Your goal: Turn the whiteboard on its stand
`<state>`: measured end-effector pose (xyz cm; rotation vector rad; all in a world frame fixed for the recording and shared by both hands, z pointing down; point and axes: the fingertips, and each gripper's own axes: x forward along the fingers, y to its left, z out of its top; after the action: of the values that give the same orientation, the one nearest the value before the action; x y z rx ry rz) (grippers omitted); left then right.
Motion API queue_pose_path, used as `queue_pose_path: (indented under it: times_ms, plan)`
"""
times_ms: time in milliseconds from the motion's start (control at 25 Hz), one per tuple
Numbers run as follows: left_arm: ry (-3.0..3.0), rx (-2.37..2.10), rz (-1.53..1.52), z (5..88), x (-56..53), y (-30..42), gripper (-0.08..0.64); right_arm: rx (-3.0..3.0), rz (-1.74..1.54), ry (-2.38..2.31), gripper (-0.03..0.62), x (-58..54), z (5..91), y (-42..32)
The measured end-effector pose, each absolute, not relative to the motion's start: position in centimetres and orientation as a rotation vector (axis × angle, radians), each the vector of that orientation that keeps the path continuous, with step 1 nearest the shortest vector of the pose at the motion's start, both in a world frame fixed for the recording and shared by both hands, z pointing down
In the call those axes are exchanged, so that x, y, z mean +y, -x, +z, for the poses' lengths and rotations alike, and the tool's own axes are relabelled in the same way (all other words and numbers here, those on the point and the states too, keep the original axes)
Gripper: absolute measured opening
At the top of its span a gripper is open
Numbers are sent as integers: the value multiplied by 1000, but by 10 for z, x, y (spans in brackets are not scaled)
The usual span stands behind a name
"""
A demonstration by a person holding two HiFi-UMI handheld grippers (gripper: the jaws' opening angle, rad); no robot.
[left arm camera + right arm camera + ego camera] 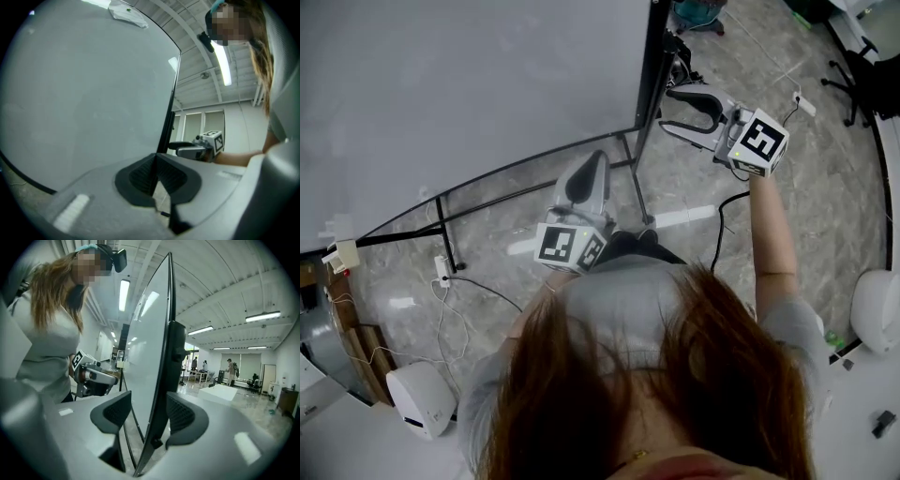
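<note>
Jaws of the right gripper (149, 417) are standing apart, one on each side of the whiteboard (147, 348), at its black side edge. The left pad is clearly not touching the white face, and the right pad is sitting just beside the frame, so nothing is being squeezed. Jaws of the left gripper (155, 169) are pressing together with nothing between them, and the board's face is filling the space just ahead of them and to their left.

As I am judging it, the turn is not being driven at this moment. The board is standing nearly upright on its stand (441, 223) and neither gripper is holding it. How much of the turn is already made, the pictures are not telling. If some is left, the right jaws are needing to close on the edge and swing it.

The white face is pointing toward the person and the left gripper. Its long axis is running sideways, away to the left of the right jaws, while the side edge is passing up and down through their gap.
</note>
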<state>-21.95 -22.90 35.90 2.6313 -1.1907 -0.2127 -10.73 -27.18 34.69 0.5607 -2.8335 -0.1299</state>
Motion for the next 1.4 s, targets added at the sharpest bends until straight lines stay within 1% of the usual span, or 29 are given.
queue_pose_path:
  times_ms: [80,200,360,480,640,720,760,880,1000,1120,1240,1400]
  plan:
    - [-2634,-1171,-198,363,-228,215,-2,-2838,-118,-512,272,-284,350,109]
    - [-2636,-1172,-168,369,-234,203,-2,-2911,-82,-414,330,-293,348,117]
    - [-2652,-1203,-133,377,-245,166,0,-2924,-110,-212,337,-291,355,118]
    - [-2628,-1309,-148,383,-262,129,0,-2956,-105,-56,337,-296,360,110]
    - [-2484,-1584,-190,384,-276,95,0,-3040,-53,188,301,-300,353,109]
    - [-2346,-1758,-194,390,-271,91,0,-2992,-42,347,251,-293,361,120]
    - [-2284,-1826,-191,392,-268,91,0,-2966,-32,413,239,-291,366,126]
    - [-2172,-1959,-186,392,-261,94,-2,-2910,27,527,232,-291,382,140]
    - [-2093,-2041,-222,392,-249,112,-2,-2842,-14,512,221,-292,398,156]
    - [-2034,-2091,-238,393,-234,132,-1,-2811,-60,424,164,-291,410,172]
    - [-2014,-2102,-247,393,-220,143,-2,-2826,-10,390,141,-293,416,180]
    - [-2016,-2056,-244,403,-213,150,-1,-2830,33,380,140,-294,416,185]
